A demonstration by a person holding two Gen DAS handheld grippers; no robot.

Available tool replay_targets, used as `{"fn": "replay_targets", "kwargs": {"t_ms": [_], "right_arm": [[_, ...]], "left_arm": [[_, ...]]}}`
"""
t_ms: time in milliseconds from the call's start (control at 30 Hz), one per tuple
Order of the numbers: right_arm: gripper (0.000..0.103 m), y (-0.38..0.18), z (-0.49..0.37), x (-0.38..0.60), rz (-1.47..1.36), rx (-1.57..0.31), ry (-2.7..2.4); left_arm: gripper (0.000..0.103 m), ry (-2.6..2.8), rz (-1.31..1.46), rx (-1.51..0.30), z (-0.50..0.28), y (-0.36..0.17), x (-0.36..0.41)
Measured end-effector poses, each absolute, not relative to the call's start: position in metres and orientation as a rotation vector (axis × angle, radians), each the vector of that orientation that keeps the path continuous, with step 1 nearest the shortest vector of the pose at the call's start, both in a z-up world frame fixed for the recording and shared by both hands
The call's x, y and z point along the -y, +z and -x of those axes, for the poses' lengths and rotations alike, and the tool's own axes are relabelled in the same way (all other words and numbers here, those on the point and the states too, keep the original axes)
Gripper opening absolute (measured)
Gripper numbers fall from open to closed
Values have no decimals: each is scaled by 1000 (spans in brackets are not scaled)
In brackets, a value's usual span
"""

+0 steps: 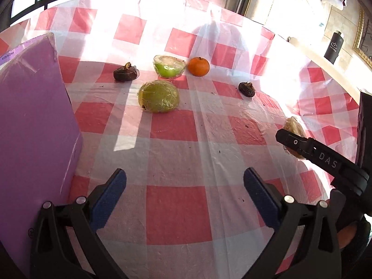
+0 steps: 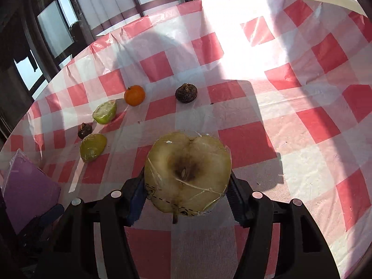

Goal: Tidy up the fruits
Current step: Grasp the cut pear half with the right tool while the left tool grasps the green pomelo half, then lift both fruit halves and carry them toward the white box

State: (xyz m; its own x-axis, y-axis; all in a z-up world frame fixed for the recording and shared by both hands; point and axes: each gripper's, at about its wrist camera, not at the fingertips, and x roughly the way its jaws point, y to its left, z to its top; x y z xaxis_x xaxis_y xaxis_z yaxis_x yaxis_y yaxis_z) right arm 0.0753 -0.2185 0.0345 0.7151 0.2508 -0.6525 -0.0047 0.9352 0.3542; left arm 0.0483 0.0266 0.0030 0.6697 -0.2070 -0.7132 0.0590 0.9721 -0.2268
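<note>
A cut apple half (image 2: 188, 172) wrapped in clear film, its browned face up, sits between the pads of my right gripper (image 2: 184, 183), which press on both its sides. From the left wrist view that gripper (image 1: 302, 146) and apple half (image 1: 294, 125) are at the right. My left gripper (image 1: 184, 181) hangs open over bare cloth, nothing between its fingers. Farther back lie a wrapped green fruit (image 1: 158, 96), a wrapped green half (image 1: 169, 66), an orange (image 1: 198, 66) and two dark shrivelled fruits (image 1: 125, 72) (image 1: 247, 89).
A round table carries a red and white checked cloth (image 1: 176, 209). A purple box (image 1: 32, 116) stands at the left edge beside my left gripper. A black bottle (image 1: 334, 47) stands on a ledge beyond the table at the right.
</note>
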Motion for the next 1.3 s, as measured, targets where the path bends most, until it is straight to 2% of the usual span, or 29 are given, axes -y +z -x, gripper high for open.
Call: {"fn": "replay_targets", "kwargs": {"t_ms": [100, 200, 433, 500, 667, 700, 733, 767, 933, 1133, 1300], "right_arm": [[60, 35, -63, 237, -464, -707, 139], [60, 34, -70, 228, -438, -740, 143], [60, 31, -69, 227, -455, -725, 170], [60, 31, -71, 226, -455, -729, 179], [60, 31, -69, 226, -460, -719, 194], [60, 31, -69, 226, -460, -720, 196], [60, 31, -70, 225, -458, -721, 198], [60, 31, -70, 225, -457, -723, 200], [60, 31, -69, 226, -461, -716, 203], [60, 31, -70, 225, -459, -714, 208], [60, 32, -69, 226, -456, -710, 209]], "left_arm": [[101, -156, 242, -848, -52, 0, -30], [101, -99, 196, -872, -58, 3, -23], [100, 56, 103, -899, -129, 4, -18], [90, 86, 105, -918, -153, 3, -21], [84, 146, 75, -917, -185, 4, -28], [79, 147, 49, -917, -185, 4, -26], [74, 131, 44, -907, -184, 6, -25], [62, 122, 32, -899, -181, 8, -23], [60, 77, 102, -874, -156, 14, -32], [60, -86, 242, -723, -59, 27, -36], [60, -145, 269, -693, -36, 28, -25]]}}
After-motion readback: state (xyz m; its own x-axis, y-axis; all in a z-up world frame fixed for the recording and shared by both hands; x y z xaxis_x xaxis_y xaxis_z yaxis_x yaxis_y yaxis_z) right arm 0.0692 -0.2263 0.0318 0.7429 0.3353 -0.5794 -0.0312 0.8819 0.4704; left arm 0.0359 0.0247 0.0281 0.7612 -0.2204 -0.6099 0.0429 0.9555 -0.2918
